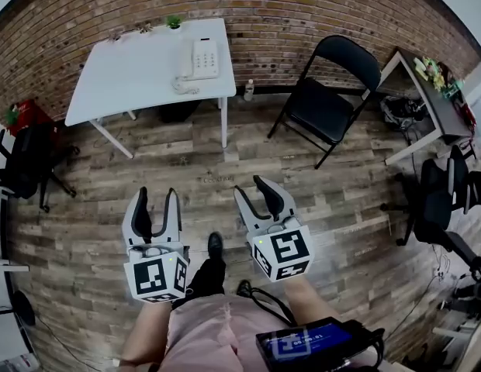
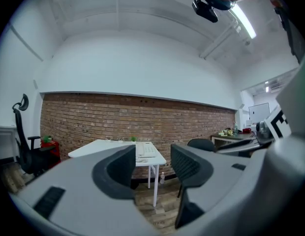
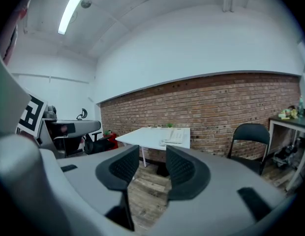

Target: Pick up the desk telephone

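Head view is showing the desk telephone (image 1: pixel 200 59) lying at the table's (image 1: pixel 132 76) far right corner, well apart from the left gripper (image 1: pixel 156 200) and right gripper (image 1: pixel 252 188), both hanging with empty, half-parted jaws, so approaching squarely and opening wider is looking wise.

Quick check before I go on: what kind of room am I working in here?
Probably a small office or studio: a white table with a desk telephone stands by a brick wall, a black folding chair stands beside it, and swivel office chairs sit at the edges.
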A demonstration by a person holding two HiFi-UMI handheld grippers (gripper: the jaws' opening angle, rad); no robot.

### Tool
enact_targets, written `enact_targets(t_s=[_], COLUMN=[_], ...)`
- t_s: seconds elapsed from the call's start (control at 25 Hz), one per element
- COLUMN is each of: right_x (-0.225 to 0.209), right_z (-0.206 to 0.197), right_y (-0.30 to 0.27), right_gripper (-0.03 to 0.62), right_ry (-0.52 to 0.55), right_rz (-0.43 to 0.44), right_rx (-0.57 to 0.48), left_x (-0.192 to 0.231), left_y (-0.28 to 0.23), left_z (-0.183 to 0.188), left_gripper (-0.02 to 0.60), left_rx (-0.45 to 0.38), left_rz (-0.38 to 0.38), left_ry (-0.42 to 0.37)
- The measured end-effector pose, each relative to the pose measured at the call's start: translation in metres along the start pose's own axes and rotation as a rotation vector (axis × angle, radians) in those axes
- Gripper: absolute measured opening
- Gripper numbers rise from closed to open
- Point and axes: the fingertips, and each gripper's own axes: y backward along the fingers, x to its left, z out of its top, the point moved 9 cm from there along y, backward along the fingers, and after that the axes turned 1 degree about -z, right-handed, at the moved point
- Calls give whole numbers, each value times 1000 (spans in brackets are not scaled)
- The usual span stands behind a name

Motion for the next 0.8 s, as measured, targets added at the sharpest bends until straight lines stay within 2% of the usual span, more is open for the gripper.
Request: enact_targets(t_s=[0.4, 0.8], right_x=[-9, -26], right_z=[50, 66], right_y=[-102, -158], right_gripper=[172, 170], right_ry=[42, 43], right_rz=[-39, -59], right_rx=[-28, -26], left_x=[59, 79], left_y=[-102, -164], left_z=[27, 24], left_gripper=[230, 229], left_rx=[-60, -41], left_rz=[-47, -102], left_ry=[16, 22])
